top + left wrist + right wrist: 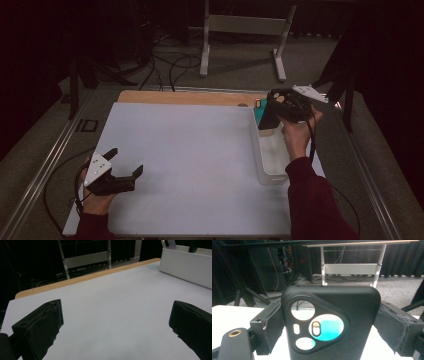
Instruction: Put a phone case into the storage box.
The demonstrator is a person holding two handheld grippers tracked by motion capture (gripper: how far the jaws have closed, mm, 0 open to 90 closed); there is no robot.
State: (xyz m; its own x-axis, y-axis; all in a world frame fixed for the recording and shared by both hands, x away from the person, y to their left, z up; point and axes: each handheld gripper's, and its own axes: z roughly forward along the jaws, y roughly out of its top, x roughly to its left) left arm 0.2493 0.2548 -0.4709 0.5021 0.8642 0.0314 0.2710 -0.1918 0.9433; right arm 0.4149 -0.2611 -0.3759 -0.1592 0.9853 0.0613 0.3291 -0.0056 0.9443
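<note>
**Black phone case held up over the far end of the white bin**

Clamped between the jaws of the right gripper [329,322]: a black phone case [332,322], upright, pinched at both side edges. Seen through its camera cutouts: white and a patch of teal. In the high view, held by the right gripper [270,112] above the far end of the white bin [267,172], with a teal thing [260,111] just beside the case [268,116]. Bin standing along the right edge of the white table sheet [190,165], bare wood of the table [185,97] showing beyond the sheet.

Left gripper [125,162] low over the near left part of the sheet, jaws spread wide, gripping nothing; well apart from the bin. From the left gripper view, bin wall [185,267] at far right, open sheet between.

Behind the table: a white metal frame [245,25] on grey floor, black cables [170,65] looping near it, dark curtains around. Between either gripper and the bin, no obstacle.

No brand, label or legible writing on case, bin or grippers.
</note>
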